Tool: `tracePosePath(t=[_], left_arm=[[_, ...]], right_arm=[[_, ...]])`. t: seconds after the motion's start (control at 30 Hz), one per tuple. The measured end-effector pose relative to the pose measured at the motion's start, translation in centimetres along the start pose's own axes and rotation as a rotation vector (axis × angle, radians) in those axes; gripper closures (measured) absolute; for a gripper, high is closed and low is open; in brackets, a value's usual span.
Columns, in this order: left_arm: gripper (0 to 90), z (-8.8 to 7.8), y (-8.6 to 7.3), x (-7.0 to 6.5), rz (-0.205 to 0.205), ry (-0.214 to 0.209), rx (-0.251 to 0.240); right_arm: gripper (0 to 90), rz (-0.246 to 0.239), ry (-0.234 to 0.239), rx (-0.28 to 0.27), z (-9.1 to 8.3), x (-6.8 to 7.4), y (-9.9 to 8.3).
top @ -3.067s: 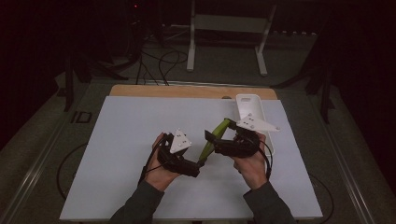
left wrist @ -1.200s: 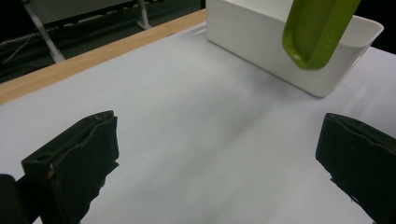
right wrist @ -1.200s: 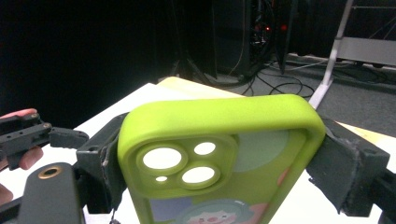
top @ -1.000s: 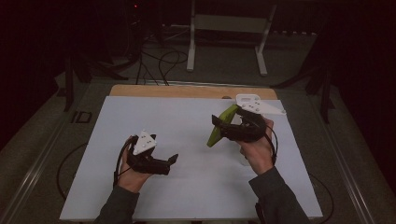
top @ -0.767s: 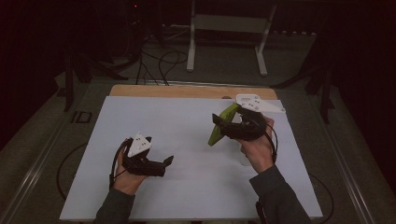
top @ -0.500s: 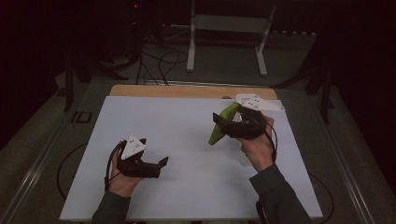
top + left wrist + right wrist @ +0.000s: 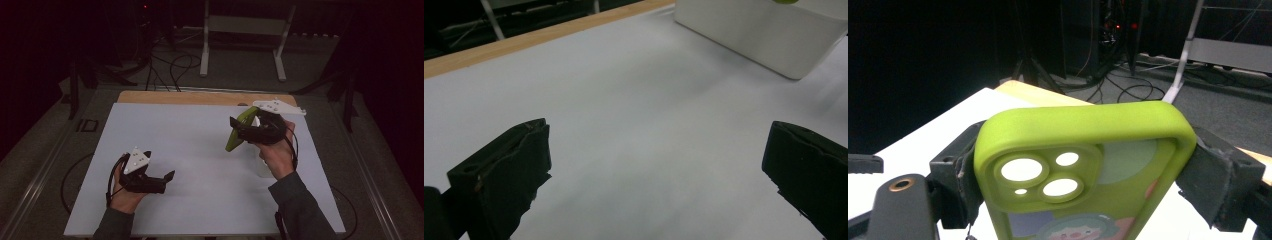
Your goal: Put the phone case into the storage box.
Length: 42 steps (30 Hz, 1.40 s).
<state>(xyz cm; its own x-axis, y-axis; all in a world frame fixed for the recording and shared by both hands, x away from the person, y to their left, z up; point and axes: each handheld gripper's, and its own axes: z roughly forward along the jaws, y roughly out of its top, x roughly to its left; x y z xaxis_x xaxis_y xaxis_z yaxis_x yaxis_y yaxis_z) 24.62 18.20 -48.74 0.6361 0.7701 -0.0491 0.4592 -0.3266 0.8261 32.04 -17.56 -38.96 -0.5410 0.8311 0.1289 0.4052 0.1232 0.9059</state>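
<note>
A lime-green phone case (image 7: 233,136) with camera cut-outs and a cartoon print (image 7: 1083,165) is held above the right side of the table. My right gripper (image 7: 239,129) is shut on it, one jaw against each long edge, with the case's camera end pointing away from the hand. Down at the near left of the table, my left gripper (image 7: 167,178) lies low over the white surface. In the left gripper view its jaws (image 7: 659,170) stand wide apart with nothing between them.
A white box (image 7: 764,35) sits on the white tabletop (image 7: 200,145) below the right hand (image 7: 262,167). A wooden strip (image 7: 200,97) runs along the far edge. Beyond it are a metal stand (image 7: 245,30) and cables on the dark floor.
The left hand has drifted left and toward the near edge, sinking a little, jaws still open. The right gripper with the green case has stayed put.
</note>
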Motion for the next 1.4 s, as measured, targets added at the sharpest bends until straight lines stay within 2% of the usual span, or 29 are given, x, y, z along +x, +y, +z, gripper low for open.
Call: tracePosePath(t=[0.77, 0.97, 1.1, 1.4], left_arm=[[0.0, -1.8, -3.4, 1.5, -0.029, 0.040, -0.048], [0.0, -2.0, -4.0, 1.7, -0.033, 0.045, -0.052], [0.0, -2.2, -4.8, 1.7, -0.050, 0.050, -0.060], [0.0, -2.6, -5.3, 1.8, -0.058, 0.062, -0.077]], right_arm=[[16.0, 0.009, -0.053, 0.007, 0.3, -1.6, 0.7], [16.0, 0.013, -0.067, 0.006, 0.3, -1.9, 0.8], [16.0, 0.014, -0.081, 0.005, 0.3, -2.3, 1.0], [16.0, 0.015, -0.111, 0.006, 0.2, -3.0, 1.5]])
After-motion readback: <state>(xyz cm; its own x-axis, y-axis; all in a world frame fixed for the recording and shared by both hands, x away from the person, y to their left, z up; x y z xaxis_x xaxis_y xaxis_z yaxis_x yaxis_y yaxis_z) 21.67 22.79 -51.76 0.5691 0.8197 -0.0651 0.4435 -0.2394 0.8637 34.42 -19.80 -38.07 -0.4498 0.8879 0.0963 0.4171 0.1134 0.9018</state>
